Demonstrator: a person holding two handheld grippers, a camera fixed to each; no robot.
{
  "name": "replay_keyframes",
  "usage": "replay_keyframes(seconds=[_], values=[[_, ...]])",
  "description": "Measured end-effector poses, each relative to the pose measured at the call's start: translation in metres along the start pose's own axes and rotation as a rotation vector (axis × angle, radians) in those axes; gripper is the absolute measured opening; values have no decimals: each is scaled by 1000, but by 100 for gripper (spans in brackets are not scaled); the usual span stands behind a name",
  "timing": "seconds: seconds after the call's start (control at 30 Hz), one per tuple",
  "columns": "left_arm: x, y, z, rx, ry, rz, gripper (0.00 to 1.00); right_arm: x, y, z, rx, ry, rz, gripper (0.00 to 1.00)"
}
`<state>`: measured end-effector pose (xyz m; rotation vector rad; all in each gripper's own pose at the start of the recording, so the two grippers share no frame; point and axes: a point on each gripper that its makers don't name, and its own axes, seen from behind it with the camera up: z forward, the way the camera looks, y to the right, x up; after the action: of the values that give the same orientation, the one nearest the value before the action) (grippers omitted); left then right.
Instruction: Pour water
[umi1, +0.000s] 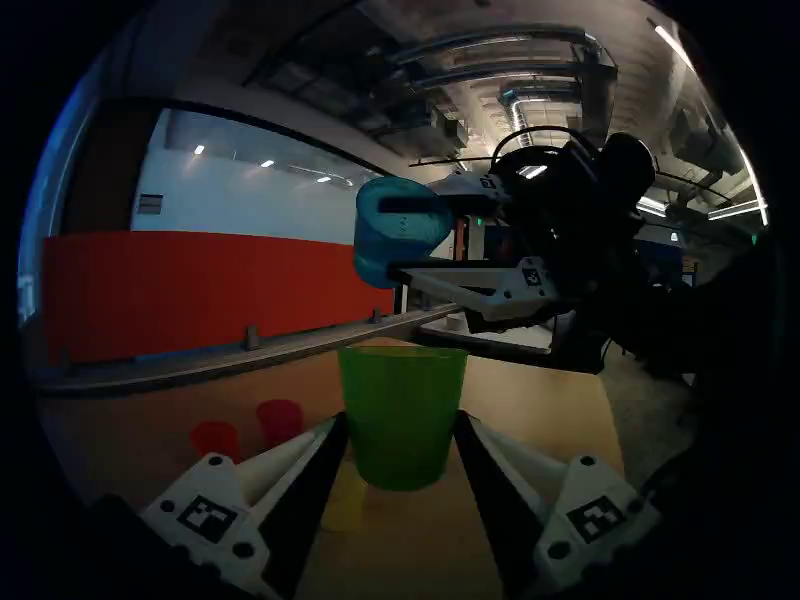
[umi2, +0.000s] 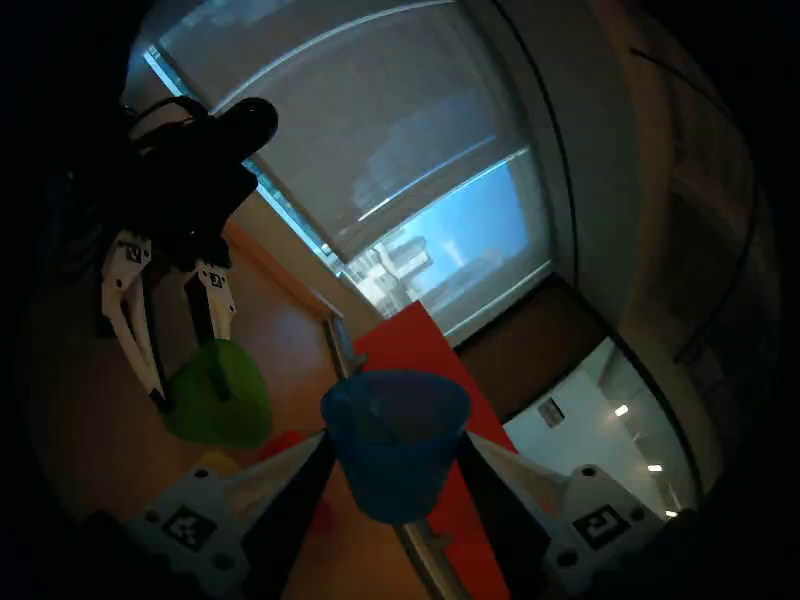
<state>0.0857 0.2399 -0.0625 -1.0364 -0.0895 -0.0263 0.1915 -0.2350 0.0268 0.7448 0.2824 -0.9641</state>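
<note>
On the far left I see a long red wall, and in front of it lies the wooden table. My left gripper is clamped on the green cup, with one finger pressing on each side. The cup is upright, with its open mouth on top. I cannot tell if it stands on the table or is lifted. My right gripper grasps the blue cup between both fingers in the same way. In the left gripper view the blue cup hangs above the green cup and a little to the left, tipped on its side and not touching it. I cannot see any water. On the near left of the table stand two small red cups. A yellow cup is just below the green one.
</note>
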Motion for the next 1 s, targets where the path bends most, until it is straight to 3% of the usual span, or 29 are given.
replay_keyframes(seconds=[0.5, 1.0], values=[[2, 1, -1, 0, 2, 2, 76, 10, -2, 0, 6, 7, -88, 86], [-1, 3, 0, -4, 4, 1, 76, 19, -4, 3, 9, 17, -122, 86]])
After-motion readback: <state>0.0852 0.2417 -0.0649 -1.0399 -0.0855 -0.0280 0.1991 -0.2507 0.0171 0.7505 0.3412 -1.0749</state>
